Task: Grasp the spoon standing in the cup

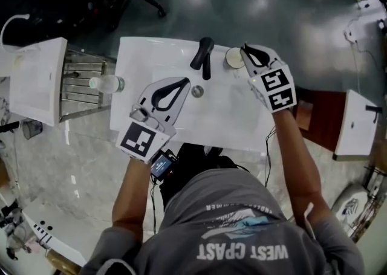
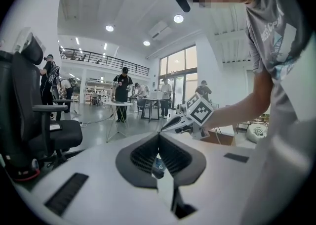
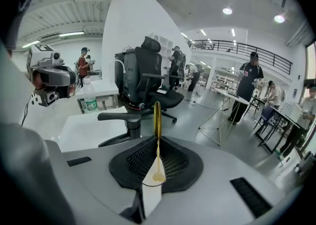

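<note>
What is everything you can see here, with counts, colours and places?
gold metal spoon: one, gold, standing in the cup.
white paper cup: one, white, table's far edge.
black elongated object: one, black, left of the cup.
small round grey disc: one, grey, mid-table.
clear plastic water bottle: one, clear, table's left edge.
white rectangular table: one, white, before the person.
silver wire rack: one, silver, left of the table.
black office chair: one, black, beyond the table.
left tongs: one, white and black, shut, empty, over the table.
right tongs: one, white and black, shut on the gold metal spoon.
</note>
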`<state>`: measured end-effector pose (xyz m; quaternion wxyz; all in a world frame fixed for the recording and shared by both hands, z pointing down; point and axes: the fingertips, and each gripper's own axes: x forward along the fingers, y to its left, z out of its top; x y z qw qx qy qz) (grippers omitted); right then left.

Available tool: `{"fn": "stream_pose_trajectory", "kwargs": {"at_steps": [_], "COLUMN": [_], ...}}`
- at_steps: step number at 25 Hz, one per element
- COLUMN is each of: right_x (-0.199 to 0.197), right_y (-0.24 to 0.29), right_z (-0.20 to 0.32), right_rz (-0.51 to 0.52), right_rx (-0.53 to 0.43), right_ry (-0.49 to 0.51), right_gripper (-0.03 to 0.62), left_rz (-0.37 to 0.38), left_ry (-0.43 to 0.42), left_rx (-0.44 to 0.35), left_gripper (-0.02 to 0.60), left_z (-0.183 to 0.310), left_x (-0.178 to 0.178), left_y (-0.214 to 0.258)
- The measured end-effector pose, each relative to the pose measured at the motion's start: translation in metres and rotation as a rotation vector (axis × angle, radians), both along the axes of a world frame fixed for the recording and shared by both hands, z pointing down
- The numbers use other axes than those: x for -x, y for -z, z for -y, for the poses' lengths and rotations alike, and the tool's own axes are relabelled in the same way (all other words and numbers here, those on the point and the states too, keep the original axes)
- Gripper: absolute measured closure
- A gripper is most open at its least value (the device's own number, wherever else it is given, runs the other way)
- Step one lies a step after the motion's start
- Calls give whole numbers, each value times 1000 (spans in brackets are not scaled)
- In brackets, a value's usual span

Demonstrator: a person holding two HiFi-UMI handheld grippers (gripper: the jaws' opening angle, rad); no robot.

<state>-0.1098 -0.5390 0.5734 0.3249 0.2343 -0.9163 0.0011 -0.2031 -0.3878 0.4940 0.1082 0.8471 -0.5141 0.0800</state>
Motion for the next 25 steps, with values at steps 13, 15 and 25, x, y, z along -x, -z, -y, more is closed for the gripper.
{"fn": "stream_pose_trajectory", "kwargs": {"at_steps": [13,15,25], "right_x": [-26,-30,-56], "right_y": [84,99,165], "right_z": [-35,-42,-97], "right_rz": [158,181,266], "right_rx": [-131,-148,-195], "right_ry": [-3,2,18], "right_gripper": [549,549,551], "left_rz": [56,66,95], "left_ry": [-29,-38,-92], "left_rx": [-100,-114,-202], "left_gripper": [579,578,579], "left_z": [-28,-32,-58], "left_x": [-29,-33,-64], "left_y": [50,59,112]}}
